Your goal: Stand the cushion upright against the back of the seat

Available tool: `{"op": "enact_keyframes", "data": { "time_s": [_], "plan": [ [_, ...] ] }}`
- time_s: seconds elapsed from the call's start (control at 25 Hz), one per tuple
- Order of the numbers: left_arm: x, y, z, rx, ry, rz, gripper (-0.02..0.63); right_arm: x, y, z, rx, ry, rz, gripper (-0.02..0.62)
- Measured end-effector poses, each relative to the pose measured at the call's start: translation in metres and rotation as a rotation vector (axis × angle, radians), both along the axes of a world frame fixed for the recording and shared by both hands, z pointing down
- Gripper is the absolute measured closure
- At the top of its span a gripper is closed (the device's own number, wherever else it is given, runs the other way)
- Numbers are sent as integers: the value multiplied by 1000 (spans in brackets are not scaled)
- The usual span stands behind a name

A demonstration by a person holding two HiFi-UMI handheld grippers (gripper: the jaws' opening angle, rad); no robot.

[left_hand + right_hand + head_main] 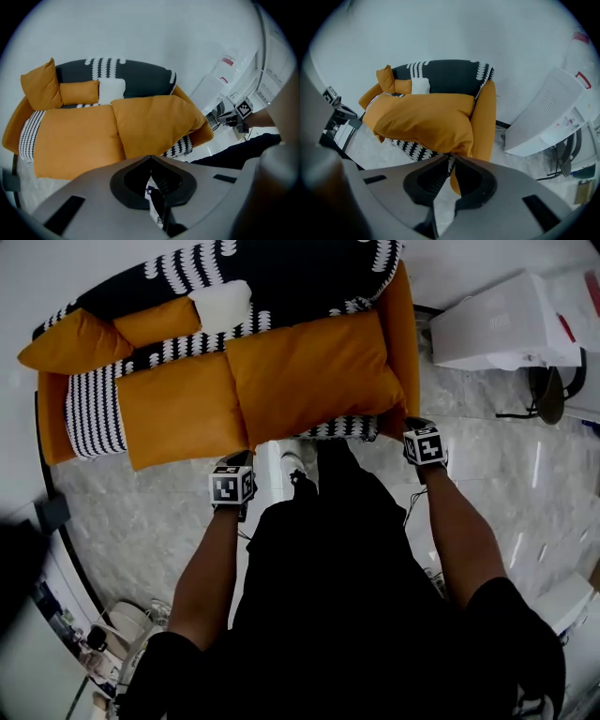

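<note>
In the head view we see both grippers at once: the left gripper (239, 461) and the right gripper (409, 426) sit at the front corners of the one big orange cushion (309, 376). It lies flat on the right half of the seat (281, 273), long axis running left to right along the front edge. The left gripper view shows its jaws together at the cushion's edge. It also shows one square orange pillow (41, 84), one orange bolster (78, 92) and one white pillow (111, 90) at the backrest. The right gripper view shows its jaws together by the armrest (485, 122). We cannot tell whether either pinches fabric.
</note>
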State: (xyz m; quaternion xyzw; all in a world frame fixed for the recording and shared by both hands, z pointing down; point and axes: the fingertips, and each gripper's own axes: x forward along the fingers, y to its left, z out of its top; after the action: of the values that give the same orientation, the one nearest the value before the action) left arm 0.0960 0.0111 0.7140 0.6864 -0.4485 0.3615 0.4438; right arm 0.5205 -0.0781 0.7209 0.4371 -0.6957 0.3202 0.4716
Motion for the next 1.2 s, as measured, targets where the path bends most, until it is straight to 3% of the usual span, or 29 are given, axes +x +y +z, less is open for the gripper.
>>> {"op": "enact_keyframes", "data": {
  "time_s": [0.2, 0.52, 0.64, 0.88, 1.08, 1.2],
  "plan": [
    [1, 5, 34, -90, -13, -19, 591, 7, -3, 26, -52, 34, -28, 548],
    [-13, 14, 82, -178, -83, 23, 586, 17, -20, 49, -70, 65, -22, 470],
    [-18, 18, 102, -196, -100, 41, 464, 21, -27, 52, -59, 82, -27, 458],
    [-25, 23, 122, -261, -130, 44, 454, 25, -34, 54, -58, 91, -37, 433],
    [-19, 15, 137, -276, -134, 97, 449, 20, -40, 60, -73, 92, -67, 422],
    [-21, 7, 138, -275, -164, 86, 449, 23, -42, 62, -79, 108, -80, 420]
  ]
}}
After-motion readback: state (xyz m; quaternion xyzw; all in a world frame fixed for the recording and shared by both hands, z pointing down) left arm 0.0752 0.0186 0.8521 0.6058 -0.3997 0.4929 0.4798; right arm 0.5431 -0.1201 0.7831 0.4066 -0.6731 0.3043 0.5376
